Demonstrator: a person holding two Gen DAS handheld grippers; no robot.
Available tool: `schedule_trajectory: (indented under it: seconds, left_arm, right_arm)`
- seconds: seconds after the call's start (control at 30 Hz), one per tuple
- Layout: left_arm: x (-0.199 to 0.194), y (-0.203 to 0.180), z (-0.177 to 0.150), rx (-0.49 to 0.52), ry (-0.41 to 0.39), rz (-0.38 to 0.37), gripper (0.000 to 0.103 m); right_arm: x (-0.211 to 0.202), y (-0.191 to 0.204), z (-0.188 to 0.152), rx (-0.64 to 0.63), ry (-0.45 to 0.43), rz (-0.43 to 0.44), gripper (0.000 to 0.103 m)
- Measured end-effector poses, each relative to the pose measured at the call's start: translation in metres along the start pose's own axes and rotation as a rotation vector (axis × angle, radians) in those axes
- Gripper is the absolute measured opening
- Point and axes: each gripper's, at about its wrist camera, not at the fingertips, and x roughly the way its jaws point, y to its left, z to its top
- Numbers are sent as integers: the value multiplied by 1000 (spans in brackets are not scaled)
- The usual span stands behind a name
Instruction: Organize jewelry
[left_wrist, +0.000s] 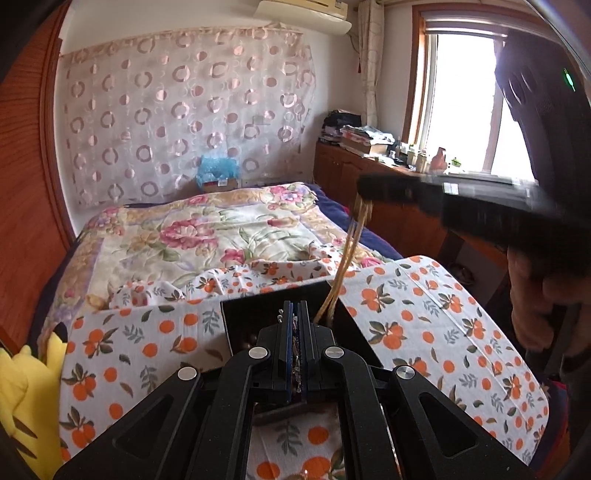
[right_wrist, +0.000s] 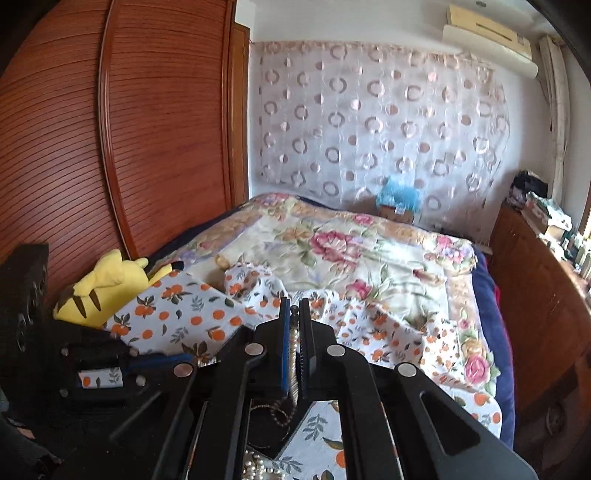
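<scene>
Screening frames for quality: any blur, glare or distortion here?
Left wrist view: the window is blown out white, the right tool and its hanging gold necklace are motion-smeared. Right wrist view: evenly lit, the patterned curtain slightly soft. Both views bend straight edges, fisheye-style.

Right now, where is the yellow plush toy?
In the right wrist view the yellow plush toy lies at the left, against the wooden wardrobe, beside the orange-print cloth.

My right gripper (right_wrist: 294, 314) pinches a beaded necklace (right_wrist: 294, 354) between its 2 fingers above the orange-print cloth (right_wrist: 192, 317); pearls (right_wrist: 258, 469) lie below.
</scene>
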Motion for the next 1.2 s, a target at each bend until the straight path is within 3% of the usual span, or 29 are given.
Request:
schedule_trajectory:
  seconds: [0.23,0.33,0.57,0.77,1.1,1.2]
  left_arm:
    - [-4,-6,15,5,-28,-1,2]
    - [-1,-11,17,17,-30,1,2]
    - [42,-19,3,37,62,31,2]
    - [39,-16,-13,13,75,24,3]
    - [-10,-9,-72,21,86,54,32]
    - [-22,-8,-90,12,100,42,41]
  right_arm:
    - [-5,-10,-23,-1,15,-3,7]
    - [-8,-19,-34,21,18,2,16]
    - [-6,-25,-69,39,48,11,20]
    - [-10,-22,-97,46,65,31,20]
    - [-10,6,-154,72,118,94,20]
    - [-7,18,-166,75,143,115,30]
